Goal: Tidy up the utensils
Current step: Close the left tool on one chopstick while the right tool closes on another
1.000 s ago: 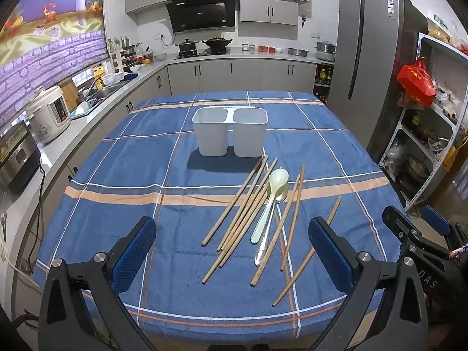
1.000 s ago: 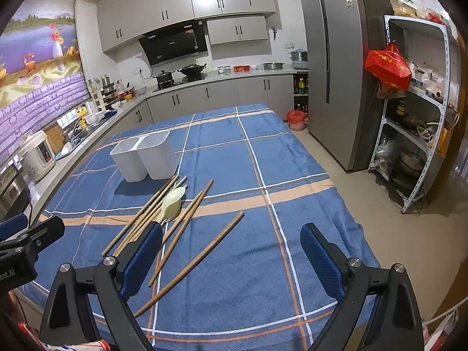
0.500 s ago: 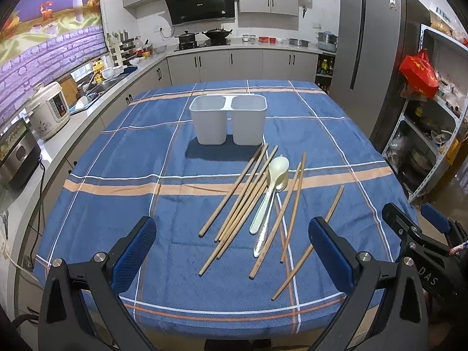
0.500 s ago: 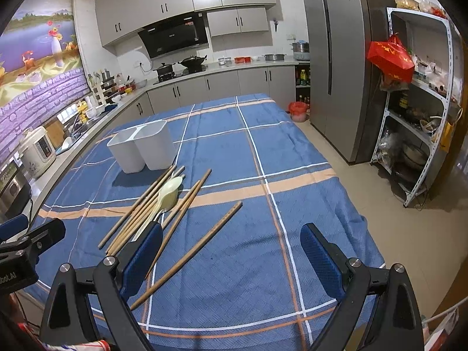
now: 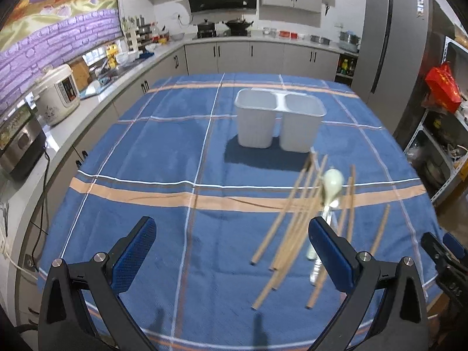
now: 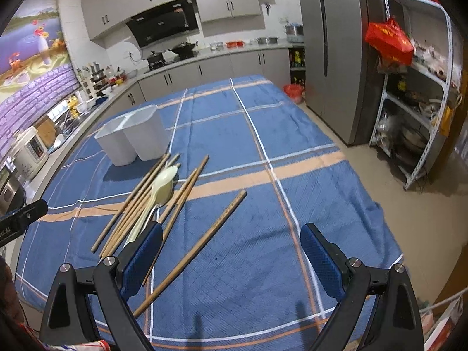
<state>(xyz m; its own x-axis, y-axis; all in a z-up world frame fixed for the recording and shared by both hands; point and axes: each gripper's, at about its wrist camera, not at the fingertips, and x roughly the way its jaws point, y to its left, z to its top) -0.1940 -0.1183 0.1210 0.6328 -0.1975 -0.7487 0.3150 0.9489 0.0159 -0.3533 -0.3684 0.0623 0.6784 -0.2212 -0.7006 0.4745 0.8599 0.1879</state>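
Several wooden chopsticks [image 5: 295,213] [image 6: 137,201] lie fanned on the blue checked tablecloth, with a pale green spoon [image 5: 332,182] [image 6: 162,188] and a metal spoon [image 5: 317,266] among them. One chopstick [image 6: 201,242] lies apart to the right. Beyond them stands a white two-compartment holder [image 5: 279,122] [image 6: 133,137]. My left gripper [image 5: 231,259] hovers open, left of the chopstick ends. Above the near part of the table my right gripper [image 6: 231,259] is open, with its left finger over the spoon handles. Both hold nothing.
The table's right edge [image 6: 377,204] drops to a tiled floor beside a grey fridge [image 6: 330,49] and a metal shelf rack [image 6: 421,93]. A counter with a rice cooker [image 5: 57,93] runs along the left.
The left gripper's view has swung left, so the utensils now sit at its right. The right gripper has come forward and lower toward the chopsticks. Both stay open.
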